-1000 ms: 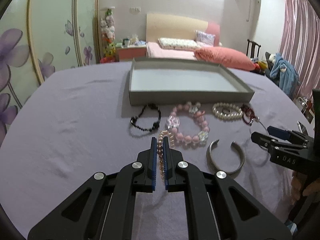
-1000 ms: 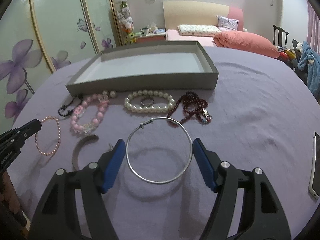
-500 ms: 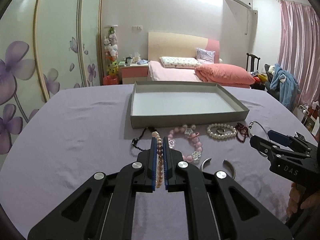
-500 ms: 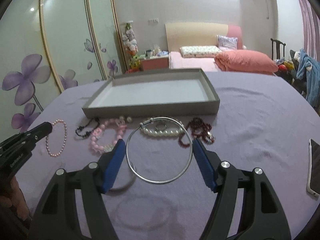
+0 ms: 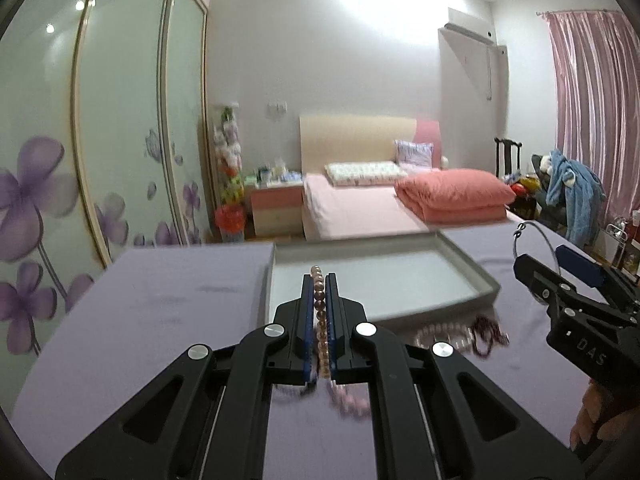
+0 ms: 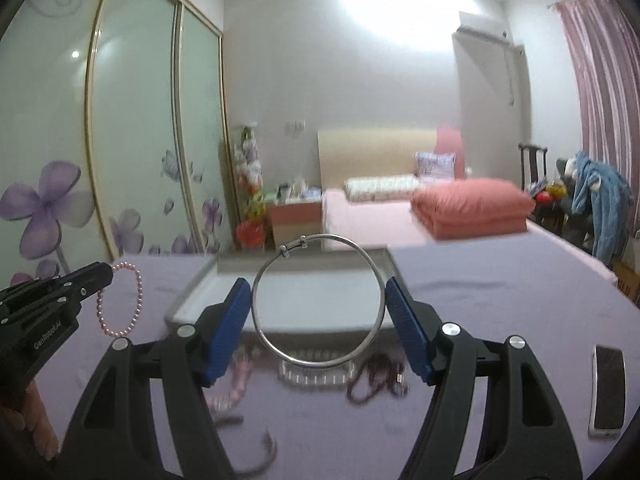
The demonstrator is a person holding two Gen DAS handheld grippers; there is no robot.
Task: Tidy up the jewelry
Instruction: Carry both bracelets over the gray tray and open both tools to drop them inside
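My left gripper (image 5: 319,280) is shut on a small pink bead bracelet (image 5: 319,304), lifted off the purple cloth; in the right wrist view that bracelet (image 6: 138,300) hangs from its tip (image 6: 104,274). My right gripper (image 6: 318,296) grips a thin silver bangle (image 6: 318,354) across its width, the blue pads pressing its sides, held above the cloth in front of the grey tray (image 6: 192,292). The tray (image 5: 486,280) is empty. Blurred on the cloth lie a white pearl bracelet (image 6: 316,374), a dark red bead strand (image 6: 376,376), a pink chunky bracelet (image 6: 240,376) and a metal cuff (image 6: 264,452).
A phone (image 6: 608,390) lies on the cloth at the right edge. A person's hands (image 5: 596,420) hold the gripper handles. Beyond the table are a bed (image 5: 360,208) with a pink duvet, a nightstand (image 5: 276,208) and wardrobe doors (image 5: 120,140).
Both grippers rose from the cloth and tilted up toward level, carrying the pink bracelet and the silver bangle. The loose jewelry has dropped to the bottom of both views.
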